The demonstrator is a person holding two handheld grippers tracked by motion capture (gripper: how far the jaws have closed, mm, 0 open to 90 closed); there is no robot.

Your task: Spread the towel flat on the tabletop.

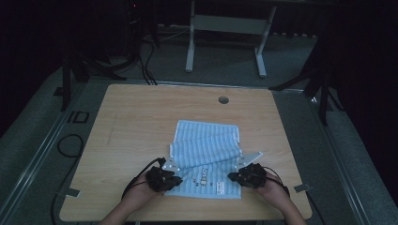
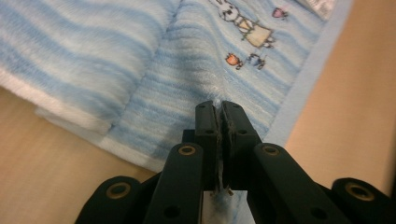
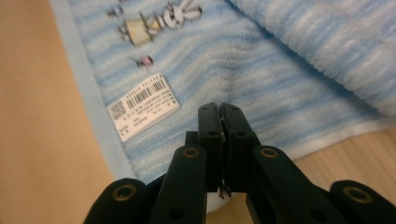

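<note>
Your left gripper (image 1: 174, 180) and right gripper (image 1: 233, 176) each pinch a near corner of the blue striped towel (image 1: 206, 149), which lies lengthwise away from you by the table's (image 1: 141, 112) near edge.

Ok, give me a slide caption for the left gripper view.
Left tongs shut on the edge of the blue striped towel, near its embroidered rabbit, on the wooden table.

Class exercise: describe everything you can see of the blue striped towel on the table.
The towel is soft terry cloth, pale blue with white stripes and a plain blue border. It lies partly folded on the wooden table, bearing a small embroidered rabbit and a white barcode label. The left gripper and right gripper each pinch a near side edge.
</note>
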